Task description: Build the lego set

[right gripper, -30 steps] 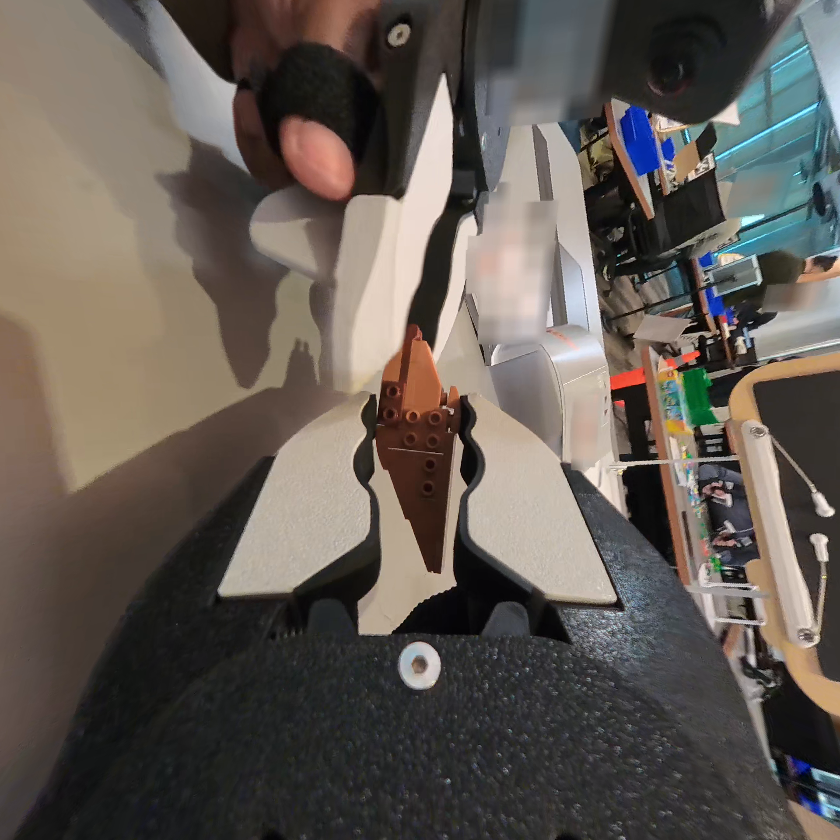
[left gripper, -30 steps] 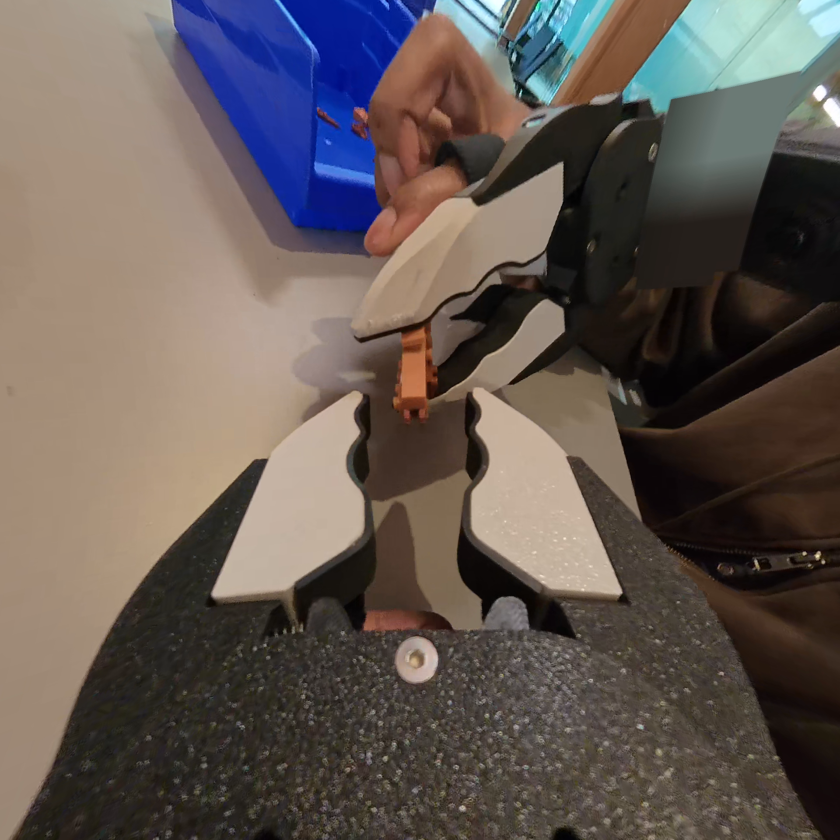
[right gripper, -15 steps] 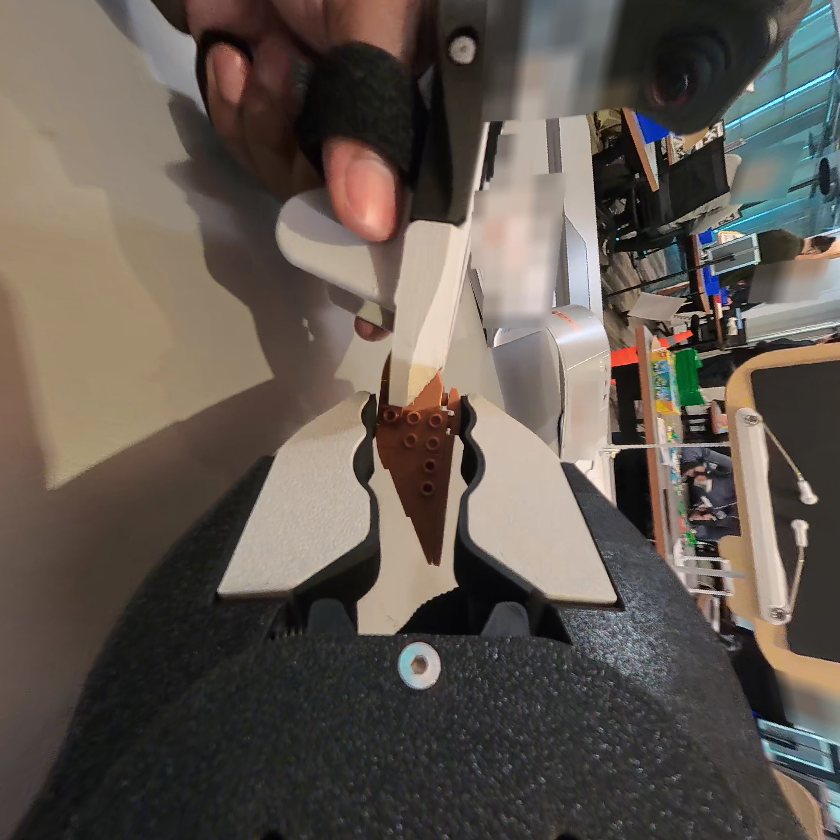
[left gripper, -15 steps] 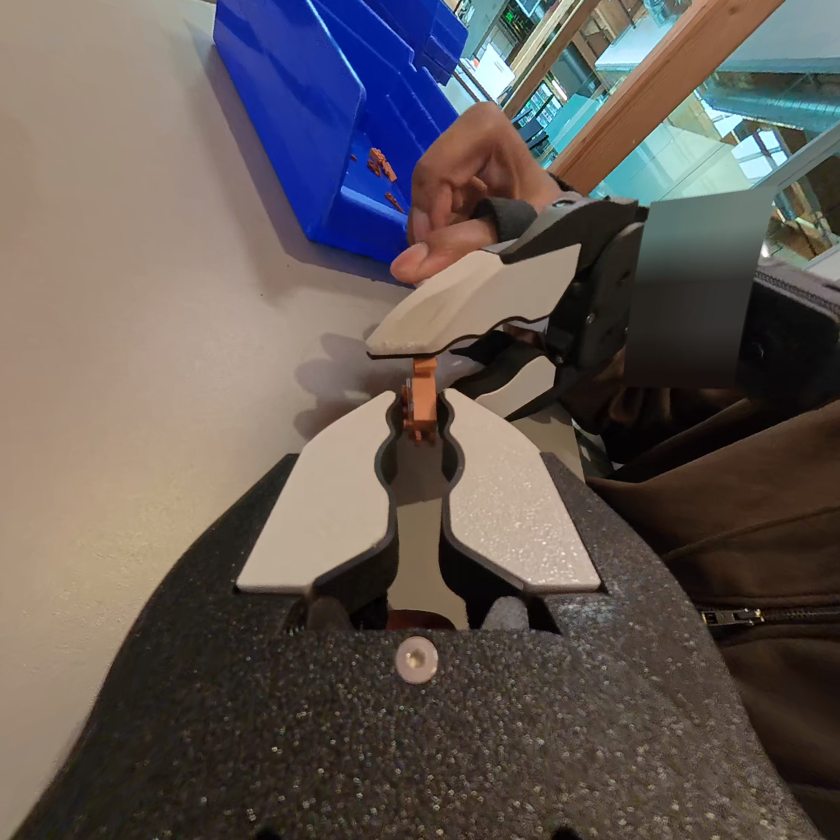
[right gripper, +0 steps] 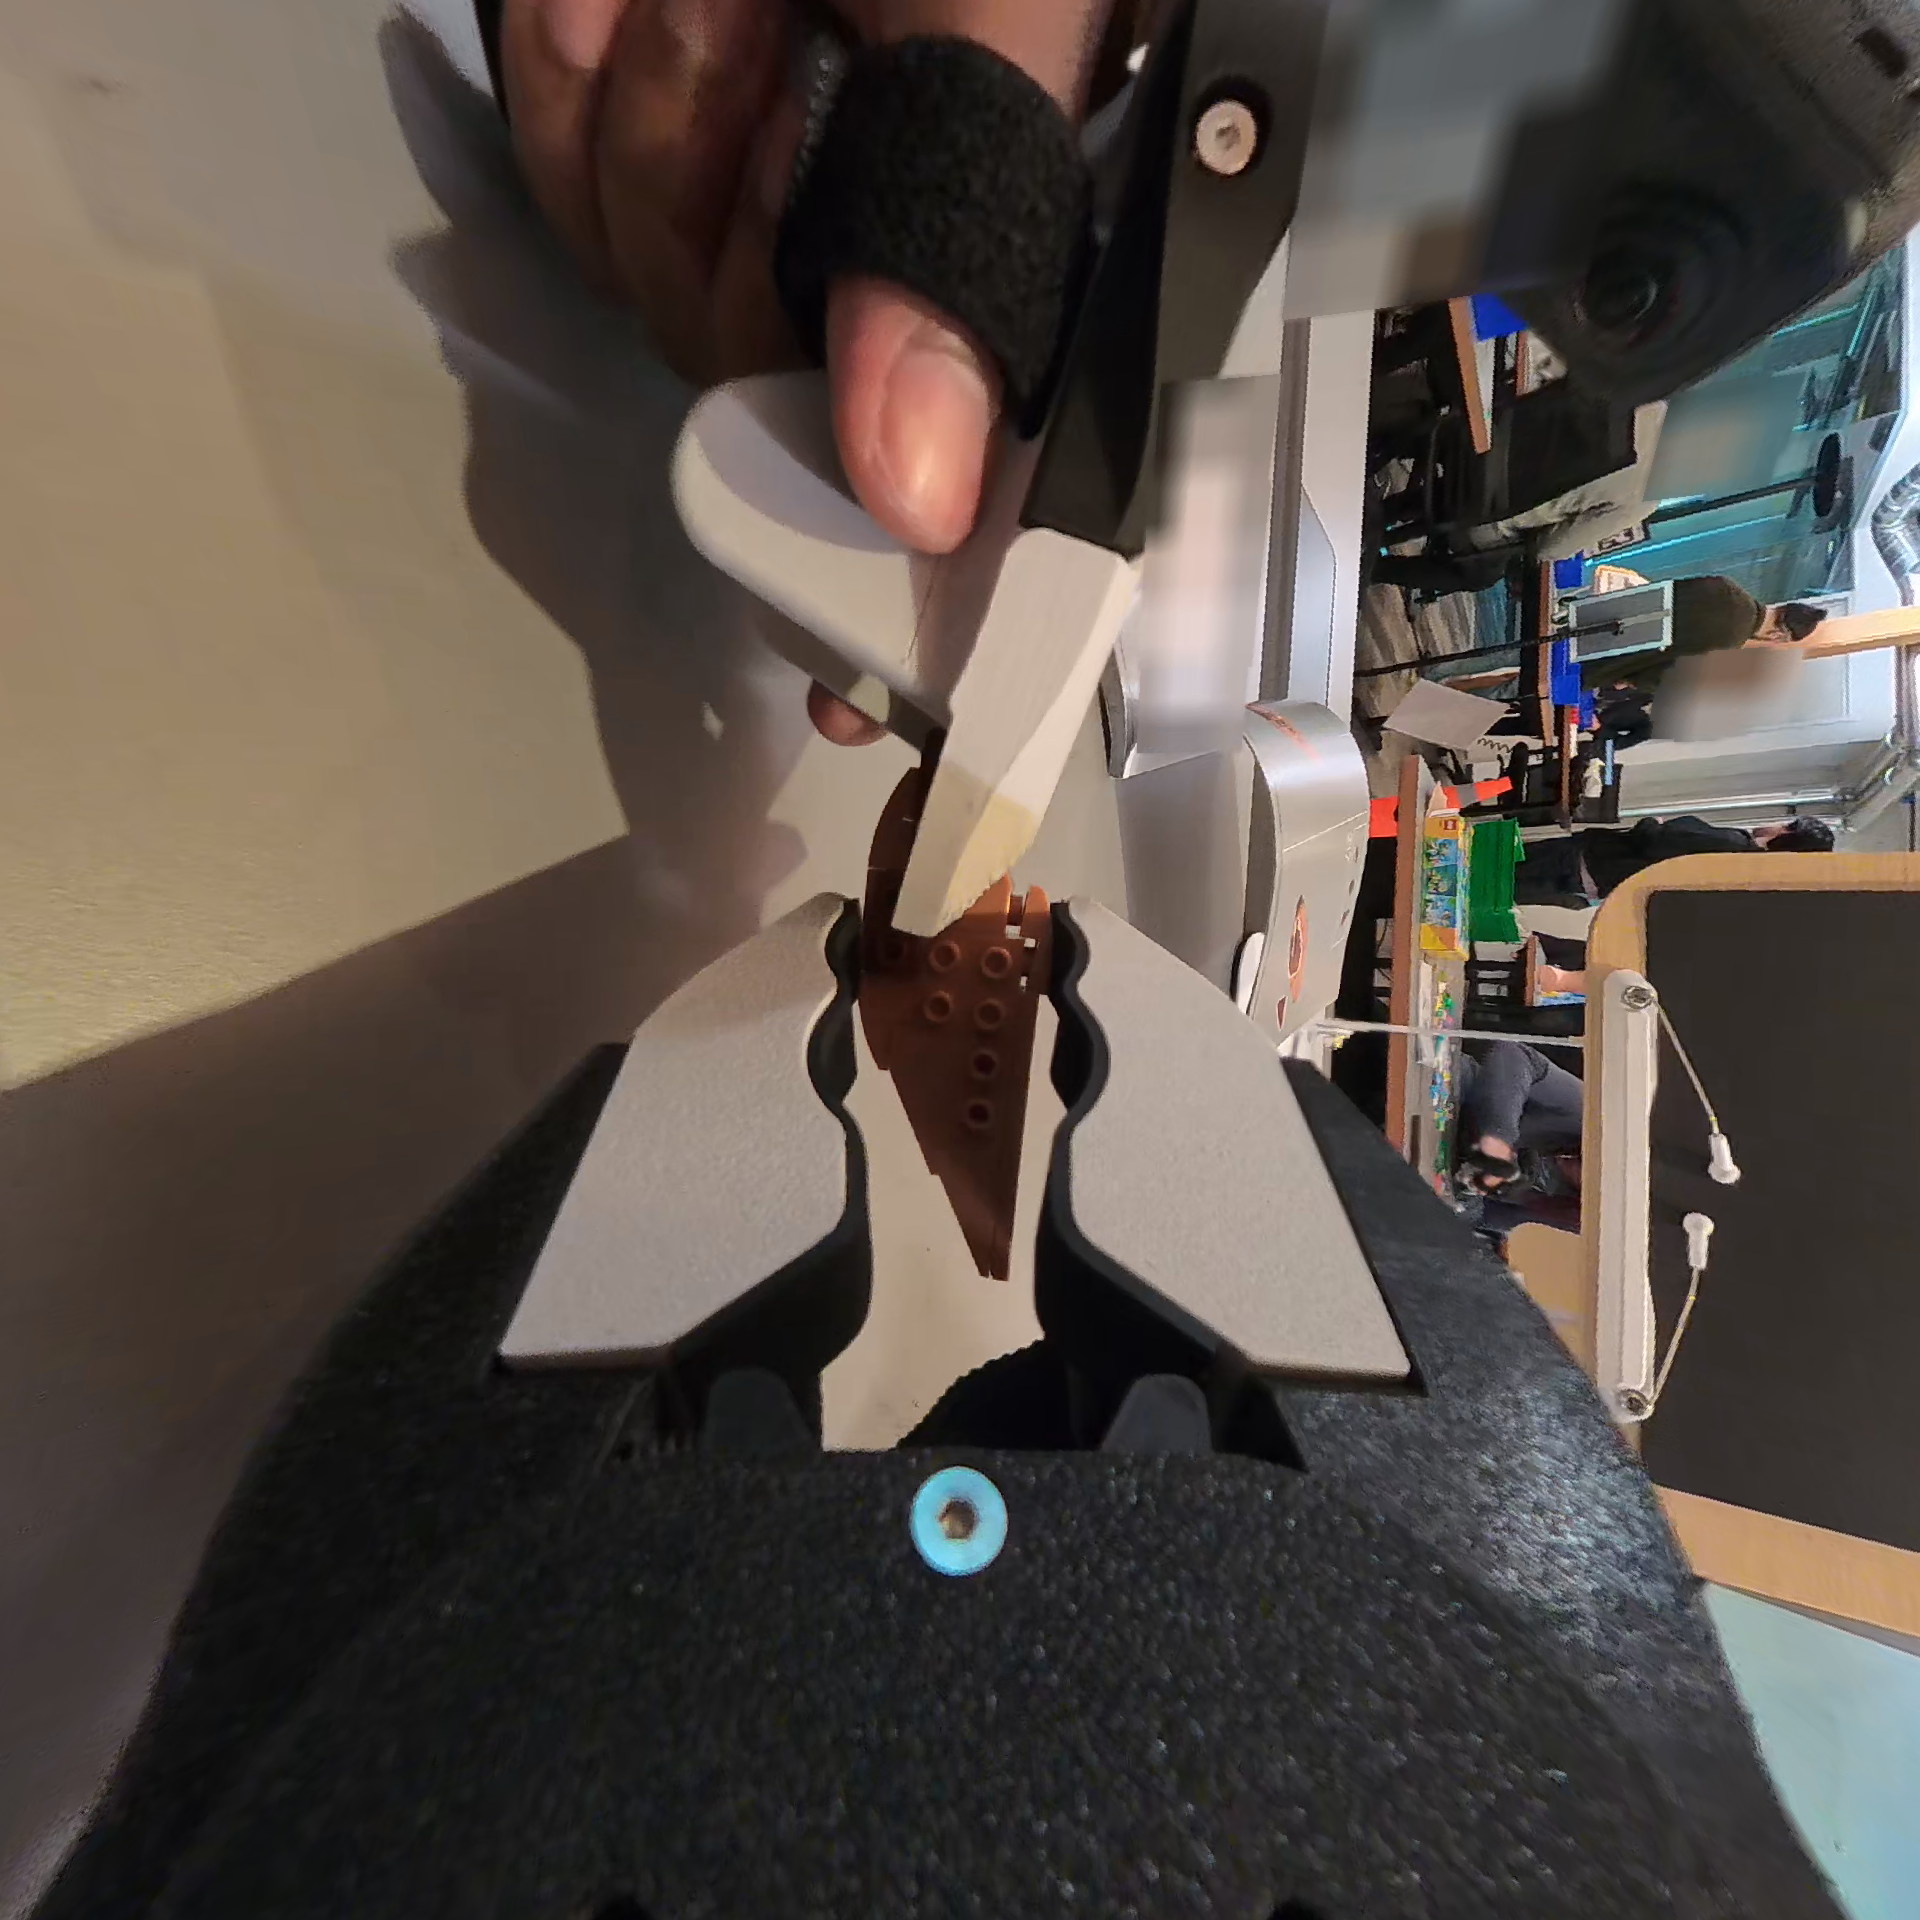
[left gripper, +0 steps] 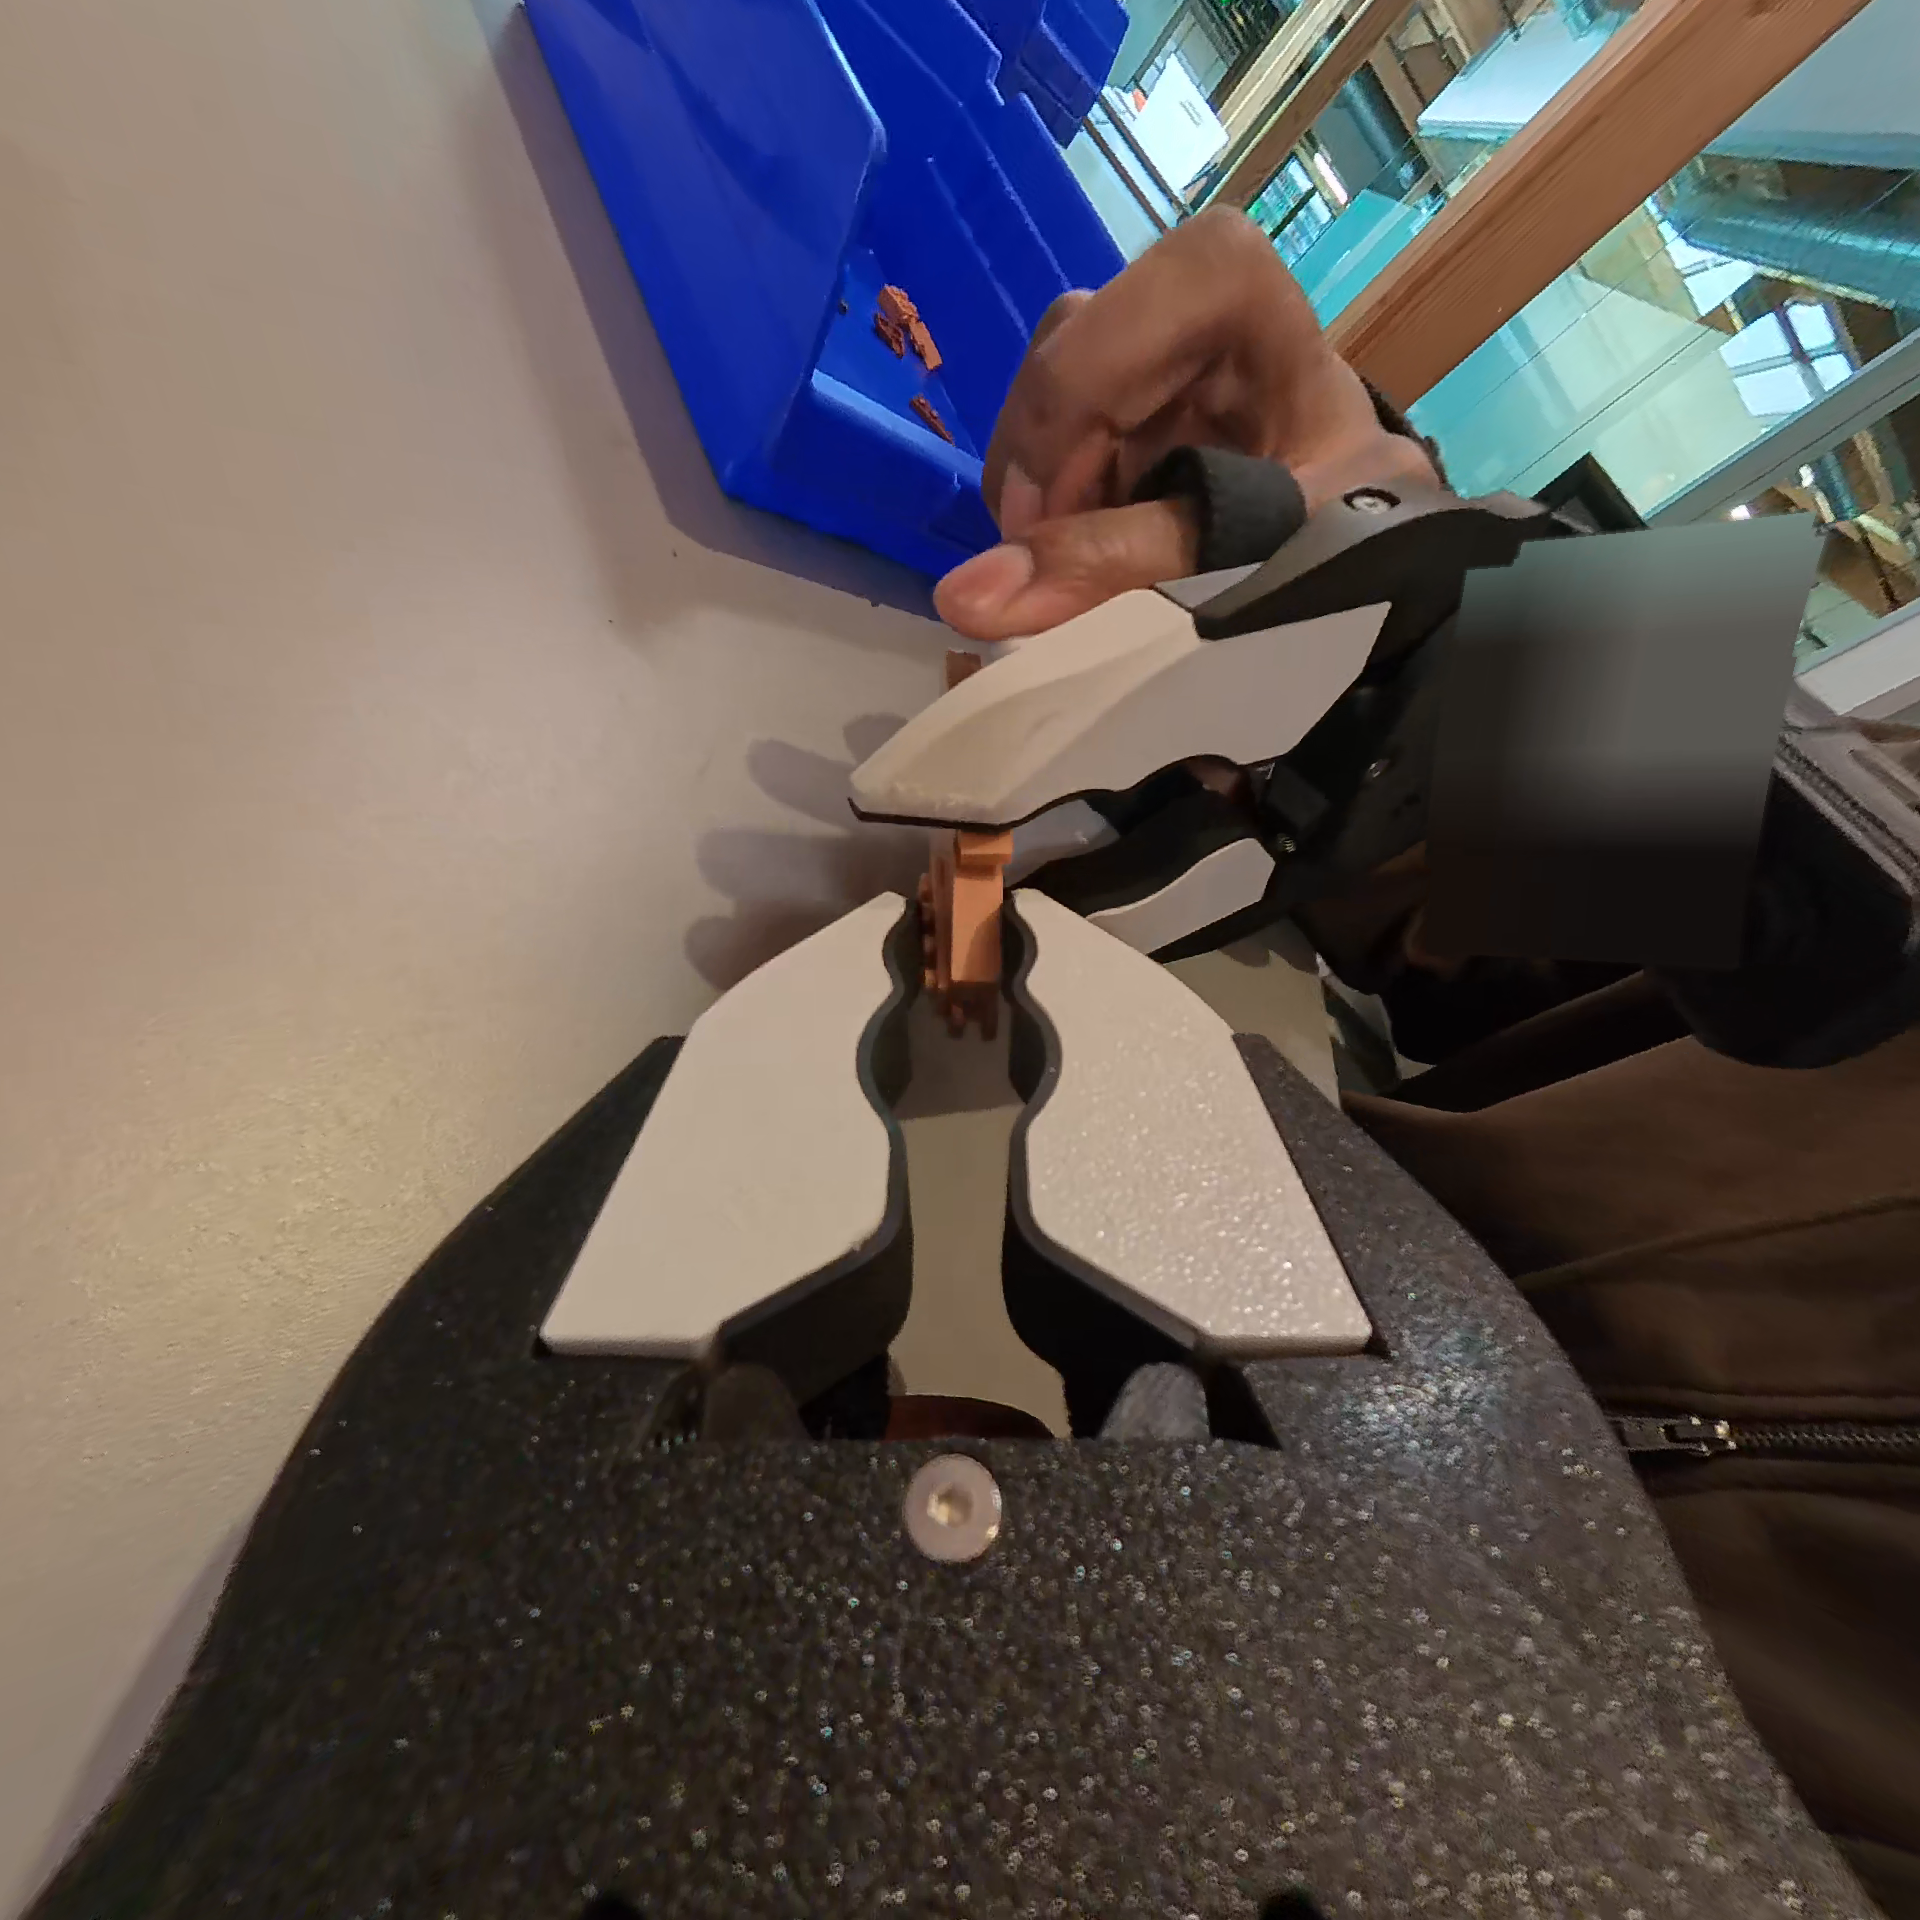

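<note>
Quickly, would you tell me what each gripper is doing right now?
Left gripper: shut on the brown lego assembly.
Right gripper: shut on the same assembly.

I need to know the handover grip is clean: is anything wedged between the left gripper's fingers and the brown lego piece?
Nothing visible: the left gripper pinches the brown lego piece directly, while the right gripper holds its other end.

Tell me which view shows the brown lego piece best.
The right wrist view: the brown lego piece faces the camera, studs and pointed wedge shape clear, held by the right gripper. The left wrist view shows it only edge-on, in the left gripper.
</note>
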Tool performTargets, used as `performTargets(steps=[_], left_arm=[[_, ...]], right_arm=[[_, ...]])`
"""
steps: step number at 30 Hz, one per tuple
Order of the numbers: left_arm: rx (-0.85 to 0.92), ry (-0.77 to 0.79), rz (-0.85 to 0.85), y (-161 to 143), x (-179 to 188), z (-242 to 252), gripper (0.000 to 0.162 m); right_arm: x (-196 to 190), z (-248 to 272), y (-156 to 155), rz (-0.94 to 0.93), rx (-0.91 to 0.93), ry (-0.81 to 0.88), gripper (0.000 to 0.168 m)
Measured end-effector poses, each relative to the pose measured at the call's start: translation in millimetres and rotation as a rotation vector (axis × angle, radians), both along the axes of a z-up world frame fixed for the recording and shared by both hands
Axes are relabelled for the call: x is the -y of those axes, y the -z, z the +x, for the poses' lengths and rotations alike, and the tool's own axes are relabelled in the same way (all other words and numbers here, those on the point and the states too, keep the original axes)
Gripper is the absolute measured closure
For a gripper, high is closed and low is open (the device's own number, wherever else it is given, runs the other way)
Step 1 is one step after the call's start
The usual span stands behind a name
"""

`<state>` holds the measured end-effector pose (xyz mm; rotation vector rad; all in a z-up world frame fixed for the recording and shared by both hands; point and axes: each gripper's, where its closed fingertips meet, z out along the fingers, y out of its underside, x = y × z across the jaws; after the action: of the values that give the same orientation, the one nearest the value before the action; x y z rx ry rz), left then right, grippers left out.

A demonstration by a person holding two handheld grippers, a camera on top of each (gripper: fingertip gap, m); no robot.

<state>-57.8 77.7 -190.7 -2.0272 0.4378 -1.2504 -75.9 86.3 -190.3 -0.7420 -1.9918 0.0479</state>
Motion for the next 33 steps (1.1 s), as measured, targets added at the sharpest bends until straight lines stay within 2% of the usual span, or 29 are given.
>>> performTargets(steps=[4, 6, 8, 10, 12, 14, 28, 33], left_arm=[[-0.081, -0.007, 0.056, 0.6, -0.8, 0.4, 0.147], [-0.126, -0.02, 0.063, 4.3, -2.6, -0.6, 0.133], [-0.121, -0.021, 0.076, 2.6, -3.1, 0.7, 0.131], [-0.101, -0.01, 0.08, 0.8, -1.8, 4.2, 0.134], [-0.087, 0.007, 0.074, 0.5, 0.4, 7.5, 0.146], [-0.091, 0.008, 0.057, 3.4, 0.3, 7.5, 0.146], [-0.134, -0.008, 0.014, 10.3, 1.0, 5.4, 0.147], [-0.156, 0.005, 0.02, 12.1, 2.7, 6.9, 0.147]], right_arm=[[-1.8, 0.5, -0.1, -0.057, -0.005, 0.023, 0.134], [-1.9, 0.8, -2.2, -0.094, -0.013, 0.033, 0.134], [-0.3, 0.4, -4.2, -0.12, -0.025, 0.03, 0.134], [2.0, -0.1, -5.2, -0.143, -0.028, 0.028, 0.134], [2.9, 0.0, -4.5, -0.144, -0.022, 0.03, 0.134], [3.4, 0.7, -2.1, -0.139, -0.007, 0.031, 0.134], [-1.8, 0.5, 2.4, 0.181, 0.035, -0.004, 0.132], [0.1, 1.9, 4.1, 0.21, 0.053, -0.037, 0.132]])
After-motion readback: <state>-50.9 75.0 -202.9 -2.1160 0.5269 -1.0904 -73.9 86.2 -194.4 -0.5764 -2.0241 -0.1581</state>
